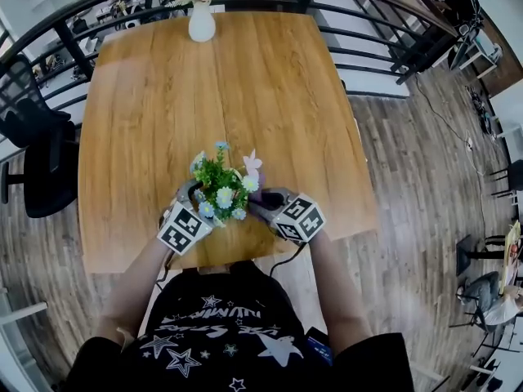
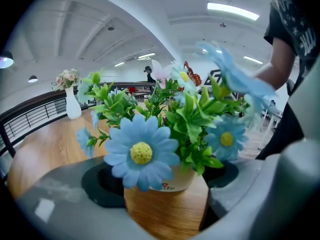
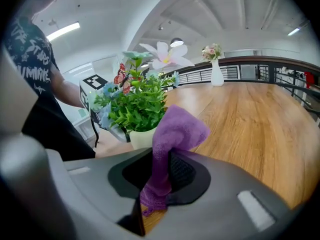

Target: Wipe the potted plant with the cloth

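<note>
Seen from your head camera, your black star-printed shirt (image 1: 229,333) fills the bottom edge and both forearms reach forward to the near edge of the wooden surface (image 1: 245,80). Your left tool (image 2: 162,184) is closed on the small cream pot (image 2: 177,181) of the potted plant (image 1: 222,188), one dark pad on each side of it, and the pot stands upright on the wood. A large blue daisy (image 2: 141,151) hangs over the pot's front in the left gripper view, with green leaves and smaller blue blooms behind it. Your right tool (image 3: 160,176) is clamped on the purple cloth (image 3: 175,131), which rises in a bunched fold from between the jaws and sits just beside the plant's right side; whether the fold touches the leaves cannot be told. In the right gripper view, a pale pink flower (image 3: 167,54) tops the plant, with a small orange butterfly (image 3: 121,76) just below it to the left. Beyond the plant the surface runs bare to its far edge, where a white vase (image 1: 201,21) of pink flowers stands. A dark railing (image 1: 368,31) curves behind the surface, a black chair (image 1: 41,162) stands to its left, and wood-plank floor (image 1: 425,178) spreads to the right.
</note>
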`<state>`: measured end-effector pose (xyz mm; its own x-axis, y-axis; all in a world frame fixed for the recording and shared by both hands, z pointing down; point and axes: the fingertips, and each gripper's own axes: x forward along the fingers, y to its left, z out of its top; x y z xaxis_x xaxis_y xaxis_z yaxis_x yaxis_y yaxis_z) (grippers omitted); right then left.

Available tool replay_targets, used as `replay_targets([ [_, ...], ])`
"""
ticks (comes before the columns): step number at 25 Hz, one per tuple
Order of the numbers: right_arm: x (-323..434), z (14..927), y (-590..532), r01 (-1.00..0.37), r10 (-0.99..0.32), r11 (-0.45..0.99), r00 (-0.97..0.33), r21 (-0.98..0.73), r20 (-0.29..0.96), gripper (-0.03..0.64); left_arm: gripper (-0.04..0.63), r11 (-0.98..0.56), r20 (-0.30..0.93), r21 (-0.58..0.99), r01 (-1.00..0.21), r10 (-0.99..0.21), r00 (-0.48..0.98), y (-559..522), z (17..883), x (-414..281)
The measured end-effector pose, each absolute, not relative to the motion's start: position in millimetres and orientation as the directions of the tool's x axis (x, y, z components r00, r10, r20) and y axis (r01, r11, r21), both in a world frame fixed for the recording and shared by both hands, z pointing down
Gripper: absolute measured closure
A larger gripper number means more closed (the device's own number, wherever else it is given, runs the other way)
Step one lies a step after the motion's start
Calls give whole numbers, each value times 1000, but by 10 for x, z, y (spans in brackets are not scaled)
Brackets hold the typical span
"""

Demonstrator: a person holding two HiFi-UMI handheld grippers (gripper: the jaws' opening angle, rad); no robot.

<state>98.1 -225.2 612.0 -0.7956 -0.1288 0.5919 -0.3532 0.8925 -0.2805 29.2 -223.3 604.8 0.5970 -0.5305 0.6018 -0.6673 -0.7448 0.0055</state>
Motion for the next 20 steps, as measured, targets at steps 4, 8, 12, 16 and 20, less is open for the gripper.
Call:
replay_targets([
  [4, 991, 6111, -2126, -391, -158, 876, -786, -282, 598, 540, 129, -712, 595, 8, -702, -561, 576, -2253, 6044, 285],
  [8, 987, 6114, -2026, -437, -200, 851, -782, -291, 590, 540, 129, -681, 589, 10, -732, -588, 555, -2262, 6040, 297],
  [12, 966, 6116, -1929, -466, -225, 830, -782, -306, 582, 540, 129, -649, 589, 13, -760, -609, 530, -2267, 6044, 327],
  [16, 910, 6104, -1771, -469, -222, 825, -782, -314, 583, 540, 129, -601, 585, 20, -799, -641, 497, -2253, 6068, 361],
  [20, 849, 6099, -1687, -489, -240, 809, -781, -325, 577, 538, 129, -561, 583, 23, -828, -665, 467, -2240, 6083, 380],
])
